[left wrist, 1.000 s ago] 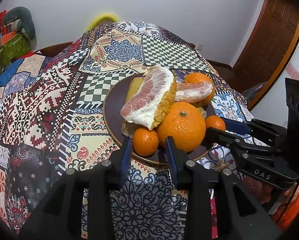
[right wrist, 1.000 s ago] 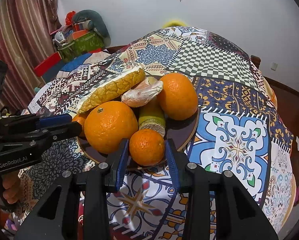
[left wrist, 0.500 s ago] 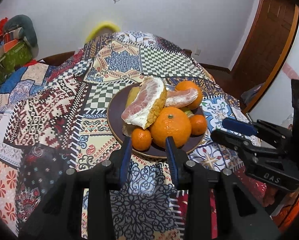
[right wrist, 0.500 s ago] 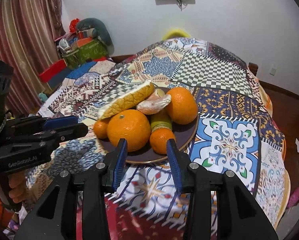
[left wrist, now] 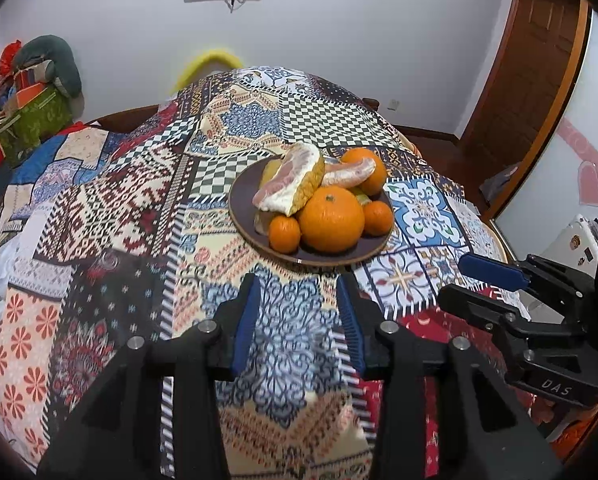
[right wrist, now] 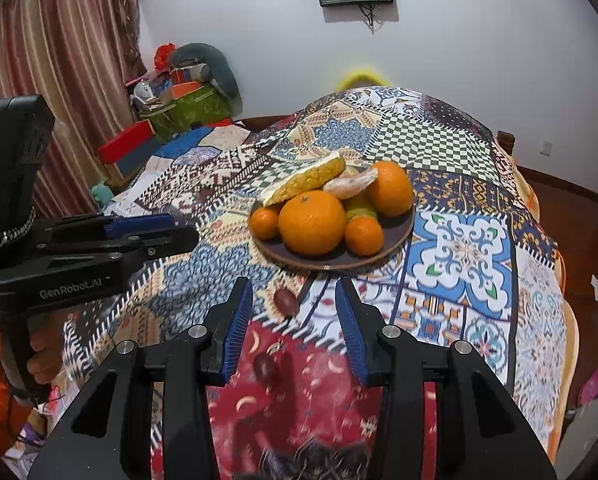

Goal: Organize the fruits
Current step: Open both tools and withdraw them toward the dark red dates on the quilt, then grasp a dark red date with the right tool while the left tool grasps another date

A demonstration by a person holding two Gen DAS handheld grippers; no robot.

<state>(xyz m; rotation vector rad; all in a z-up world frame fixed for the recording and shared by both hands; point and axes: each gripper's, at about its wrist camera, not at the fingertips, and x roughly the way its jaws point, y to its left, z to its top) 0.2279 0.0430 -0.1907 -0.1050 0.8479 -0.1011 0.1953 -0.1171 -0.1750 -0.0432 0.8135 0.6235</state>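
Observation:
A dark round plate (left wrist: 243, 204) (right wrist: 399, 236) on the patchwork tablecloth holds a big orange (left wrist: 331, 218) (right wrist: 312, 222), a second orange (left wrist: 365, 170) (right wrist: 391, 188), two small tangerines (left wrist: 284, 233) (right wrist: 364, 236), a pomelo wedge (left wrist: 295, 184) (right wrist: 307, 178) and a peeled segment (left wrist: 349, 172). My left gripper (left wrist: 299, 308) is open and empty, short of the plate. My right gripper (right wrist: 294, 312) is open and empty, also short of the plate. Two small dark red fruits (right wrist: 285, 302) (right wrist: 265, 366) lie on the cloth between the right fingers.
The right gripper also shows at the right of the left wrist view (left wrist: 487, 280); the left gripper shows at the left of the right wrist view (right wrist: 151, 232). The table edge drops off at right toward a wooden door (left wrist: 531, 52). Clutter and boxes (right wrist: 179, 100) stand at the far left.
Both grippers have pulled back from the plate toward the near table edge. Each had a small tangerine between its open fingers a second ago; both tangerines stay on the plate.

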